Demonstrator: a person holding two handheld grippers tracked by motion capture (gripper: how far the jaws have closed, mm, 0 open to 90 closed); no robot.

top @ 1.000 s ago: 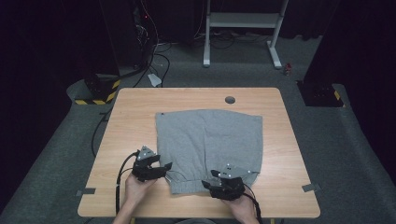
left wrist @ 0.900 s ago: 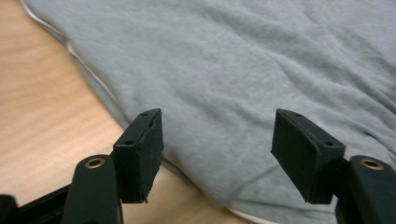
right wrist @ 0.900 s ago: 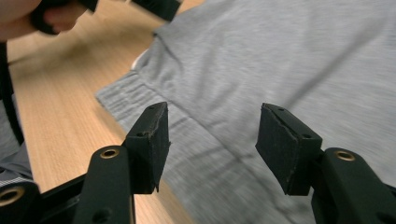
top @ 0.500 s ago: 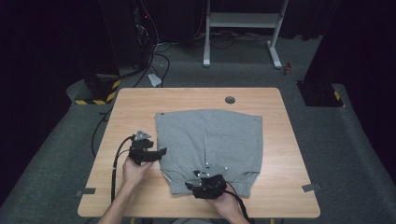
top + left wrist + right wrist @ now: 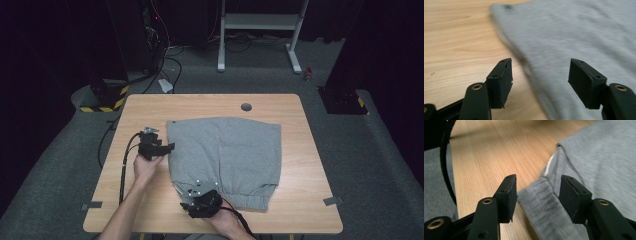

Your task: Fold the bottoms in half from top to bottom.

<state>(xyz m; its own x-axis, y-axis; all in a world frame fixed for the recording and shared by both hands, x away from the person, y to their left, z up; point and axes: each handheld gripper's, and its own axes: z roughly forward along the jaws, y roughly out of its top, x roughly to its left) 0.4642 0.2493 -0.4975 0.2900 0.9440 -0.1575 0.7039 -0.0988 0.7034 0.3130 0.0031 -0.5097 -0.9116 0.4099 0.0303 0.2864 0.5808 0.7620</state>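
Note:
A grey garment [image 5: 225,150] lies flat on the wooden table [image 5: 300,107], its ribbed band along the near edge. My left gripper [image 5: 169,147] is at the garment's left edge, jaws open and pointing right. In the left gripper view the gripper [image 5: 540,85] straddles that edge of the garment [image 5: 574,32] without closing on it. My right gripper [image 5: 196,196] is at the garment's near left corner. In the right gripper view the gripper [image 5: 537,198] is open, with the corner of the ribbed band [image 5: 541,202] between the jaws.
A round cable hole [image 5: 246,107] sits in the table near its far edge. Tape marks [image 5: 332,201] lie at the near corners. The left gripper's cable [image 5: 125,170] trails over the table's left side. A metal stand [image 5: 260,30] is on the floor beyond.
The right gripper slid left along the garment's near edge to its left corner. The left gripper moved away from the person along the garment's left edge.

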